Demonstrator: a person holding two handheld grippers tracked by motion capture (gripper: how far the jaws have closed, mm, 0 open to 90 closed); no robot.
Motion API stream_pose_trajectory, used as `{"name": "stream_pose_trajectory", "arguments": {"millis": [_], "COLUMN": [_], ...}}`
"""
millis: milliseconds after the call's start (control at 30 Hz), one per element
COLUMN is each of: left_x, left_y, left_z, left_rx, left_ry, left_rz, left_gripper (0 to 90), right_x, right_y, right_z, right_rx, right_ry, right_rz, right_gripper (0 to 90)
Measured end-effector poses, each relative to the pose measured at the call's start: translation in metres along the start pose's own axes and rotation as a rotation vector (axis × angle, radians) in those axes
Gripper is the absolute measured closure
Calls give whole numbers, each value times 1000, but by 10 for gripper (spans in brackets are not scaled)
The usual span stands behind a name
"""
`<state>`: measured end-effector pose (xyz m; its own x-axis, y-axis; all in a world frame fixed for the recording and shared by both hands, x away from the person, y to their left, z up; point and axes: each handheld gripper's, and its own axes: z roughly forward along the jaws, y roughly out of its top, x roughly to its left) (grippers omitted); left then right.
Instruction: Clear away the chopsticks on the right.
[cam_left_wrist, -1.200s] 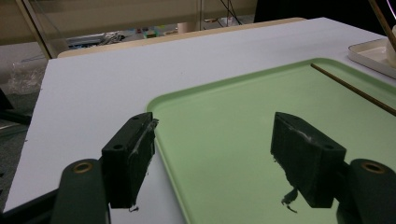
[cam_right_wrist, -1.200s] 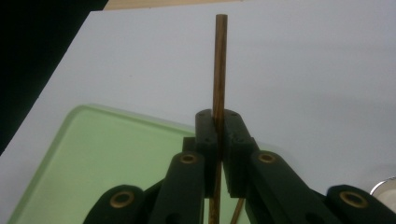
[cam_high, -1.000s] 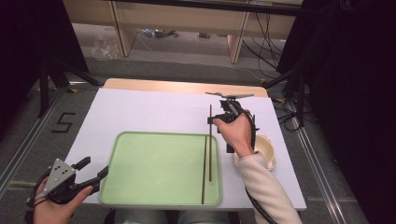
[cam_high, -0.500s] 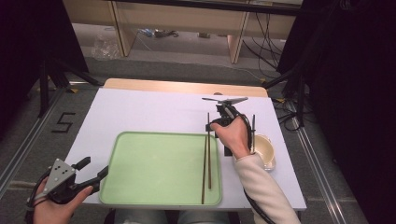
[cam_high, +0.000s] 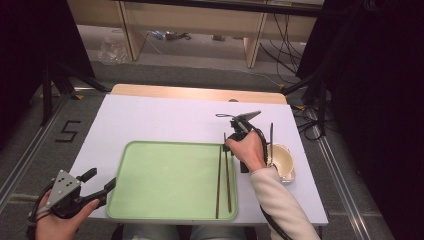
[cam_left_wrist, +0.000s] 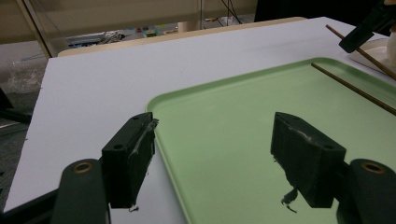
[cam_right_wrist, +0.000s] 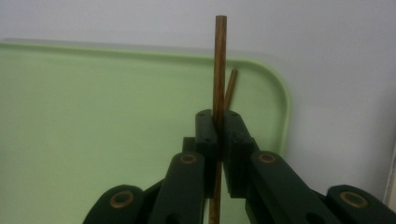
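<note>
Right gripper (cam_high: 229, 141) is clamped on one chopstick (cam_right_wrist: 218, 65), which has been lowered since a second ago until it lies over the green tray (cam_high: 165, 180) below the jaws. Beside it, a second chopstick (cam_high: 218, 180) is already laid in the tray. Release is judged next. Left gripper (cam_high: 97, 187) is held wide and empty.

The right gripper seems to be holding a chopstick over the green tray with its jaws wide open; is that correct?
Not quite: the right gripper is shut on the chopstick, not wide open. The right gripper view shows both jaws pressing on the stick over the green tray.
</note>
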<state>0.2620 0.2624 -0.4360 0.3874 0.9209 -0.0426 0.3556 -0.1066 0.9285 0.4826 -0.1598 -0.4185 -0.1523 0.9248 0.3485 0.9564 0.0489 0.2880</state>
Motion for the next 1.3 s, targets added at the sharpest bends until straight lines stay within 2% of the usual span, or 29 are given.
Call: {"name": "stream_pose_trajectory", "arguments": {"millis": [33, 67, 100, 133, 200, 367, 400, 500, 533, 567, 600, 633, 667, 700, 733, 867, 900, 933, 1033, 1133, 1200, 1267, 1300], "left_x": [0, 0, 0, 0, 0, 0, 0, 0, 0, 0, 0, 0, 0, 1, 0, 0, 0, 0, 0, 0, 0, 0, 0], "left_y": [0, 0, 0, 0, 0, 0, 0, 0, 0, 0, 0, 0, -1, 0, 0, 0, 0, 0, 0, -1, -1, -1, -1], "left_z": [0, 0, 0, 0, 0, 0, 1, 1, 1, 1, 1, 1, 1, 0, 0, 1, 1, 1, 1, 1, 1, 1, 1], "left_rx": [-1, -1, 0, 1, 1, 0, 0, 3, 5, 4, 2, 0, 1, 4, 4, 2, 1, 2, 1, 2, 2, 3, 3], "left_ry": [-1, -1, 0, 0, 0, 0, -2, -2, -1, -1, -1, -3, -2, -2, -2, -2, -2, -2, -2, -3, -3, -4, -4], "left_rz": [1, 1, 0, -1, -1, -2, -3, -2, -2, -2, -3, -4, -3, -2, -2, -3, -3, -3, -3, -3, -3, -2, -2], "left_gripper": [302, 301, 301, 302, 302, 301, 301, 302, 302, 302, 301, 302, 302, 302, 301, 302, 301, 301, 302, 301, 301, 301, 301], "right_x": [-5, -1, -1, 2, -6, -6, -4, -5, -5, -5, -8, -4, -7, -4, -3, -3, -4, -8, -8, -9, -7, -8, -10], "right_y": [0, -2, -2, -1, -2, -4, -4, -4, -5, -5, -5, -6, -6, -6, -6, -6, -6, -7, -7, -7, -7, -8, -8], "right_z": [6, 6, 6, 5, 12, 18, 18, 20, 20, 22, 24, 24, 26, 26, 26, 27, 28, 30, 31, 32, 32, 33, 34], "right_rx": [-2, 36, 36, 67, 30, 58, 99, 102, 114, 110, 101, 115, 101, 119, 124, 126, 123, 94, 97, 98, 108, 107, 107], "right_ry": [-3, -11, -11, -15, -31, -29, -42, -47, -50, -53, -55, -61, -53, -65, -67, -77, -76, -79, -84, -93, -92, -91, -91], "right_rz": [-60, 22, 22, 65, -28, -1, 43, 32, 42, 30, -12, 31, -22, 13, 23, 28, 12, -37, -41, -65, -44, -59, -90], "right_gripper": [869, 869, 869, 868, 869, 864, 860, 856, 855, 853, 852, 851, 850, 849, 849, 847, 845, 844, 843, 842, 840, 839, 837]}}
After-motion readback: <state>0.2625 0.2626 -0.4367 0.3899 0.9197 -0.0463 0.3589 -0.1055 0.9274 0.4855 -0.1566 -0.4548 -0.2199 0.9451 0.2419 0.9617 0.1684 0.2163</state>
